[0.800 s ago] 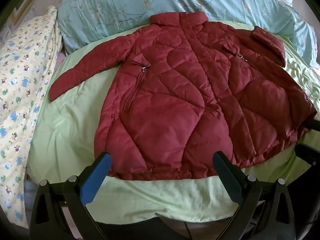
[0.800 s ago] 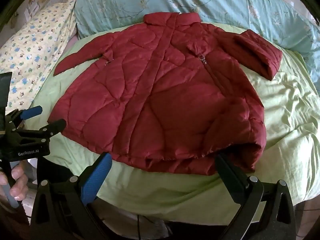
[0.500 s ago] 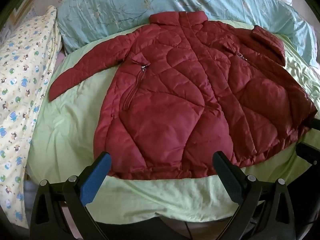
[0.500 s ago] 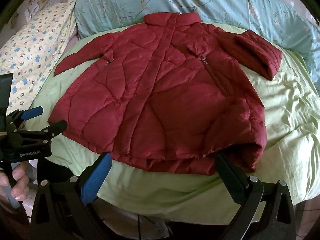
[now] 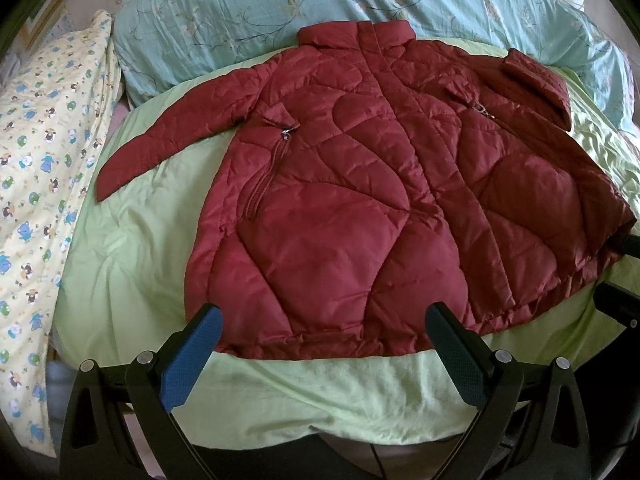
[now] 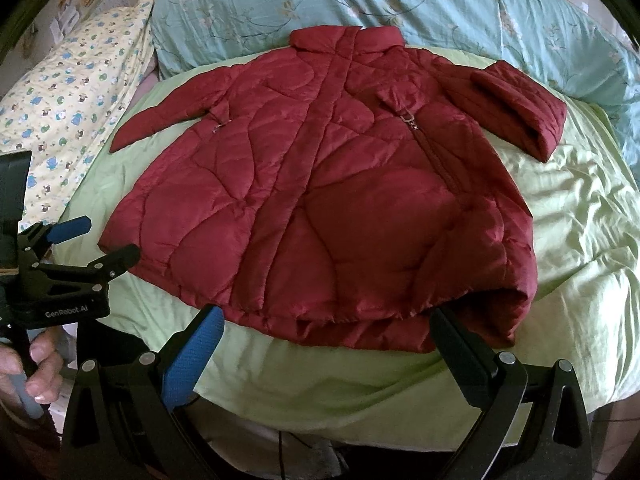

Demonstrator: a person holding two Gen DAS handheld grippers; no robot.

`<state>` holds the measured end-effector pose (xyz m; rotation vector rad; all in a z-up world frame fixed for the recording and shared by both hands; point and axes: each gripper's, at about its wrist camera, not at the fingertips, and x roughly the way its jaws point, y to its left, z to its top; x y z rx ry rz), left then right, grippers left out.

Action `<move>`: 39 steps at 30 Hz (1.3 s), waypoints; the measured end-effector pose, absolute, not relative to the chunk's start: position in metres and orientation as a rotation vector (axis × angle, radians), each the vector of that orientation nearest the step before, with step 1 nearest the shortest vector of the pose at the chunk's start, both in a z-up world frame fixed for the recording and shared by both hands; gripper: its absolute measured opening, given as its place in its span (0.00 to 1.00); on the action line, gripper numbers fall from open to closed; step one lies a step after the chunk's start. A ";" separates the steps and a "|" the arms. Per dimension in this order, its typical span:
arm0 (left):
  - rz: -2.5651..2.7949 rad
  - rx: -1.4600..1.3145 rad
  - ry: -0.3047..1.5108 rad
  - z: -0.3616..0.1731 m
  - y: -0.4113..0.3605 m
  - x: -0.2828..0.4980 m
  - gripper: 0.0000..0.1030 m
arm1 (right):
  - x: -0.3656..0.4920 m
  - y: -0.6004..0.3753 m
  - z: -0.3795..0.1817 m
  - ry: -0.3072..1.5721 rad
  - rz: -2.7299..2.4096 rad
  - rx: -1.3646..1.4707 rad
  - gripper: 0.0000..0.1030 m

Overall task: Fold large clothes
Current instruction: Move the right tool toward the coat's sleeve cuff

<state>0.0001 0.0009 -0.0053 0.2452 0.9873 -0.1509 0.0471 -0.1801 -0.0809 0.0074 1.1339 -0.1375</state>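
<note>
Lying flat, front up on the pale green bedsheet [image 5: 132, 264], the quilted dark-red puffer jacket [image 5: 360, 208] awaits folding; left gripper [image 5: 324, 344] and right gripper [image 6: 328, 346] hover near its hem, jaws wide apart, empty.

Bed, covered by a rumpled green sheet [image 5: 132, 264]. On it: one red jacket [image 5: 360, 216], spread flat, collar towards a teal floral quilt [image 5: 248, 12] at the far end; yellow printed quilt [image 5: 40, 152] along the left edge.
</note>
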 end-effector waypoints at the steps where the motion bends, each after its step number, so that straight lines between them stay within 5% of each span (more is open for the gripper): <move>1: -0.151 0.246 0.986 -0.005 0.001 0.000 0.99 | 0.047 -0.179 -0.081 1.134 -0.138 0.006 1.00; 24: -0.163 0.244 1.037 -0.014 -0.001 0.006 0.99 | 0.052 -0.182 -0.078 1.188 -0.134 0.008 1.00; 39: -0.199 0.190 1.022 -0.026 0.002 0.036 0.99 | 0.072 -0.201 -0.068 1.016 -0.171 -0.036 0.99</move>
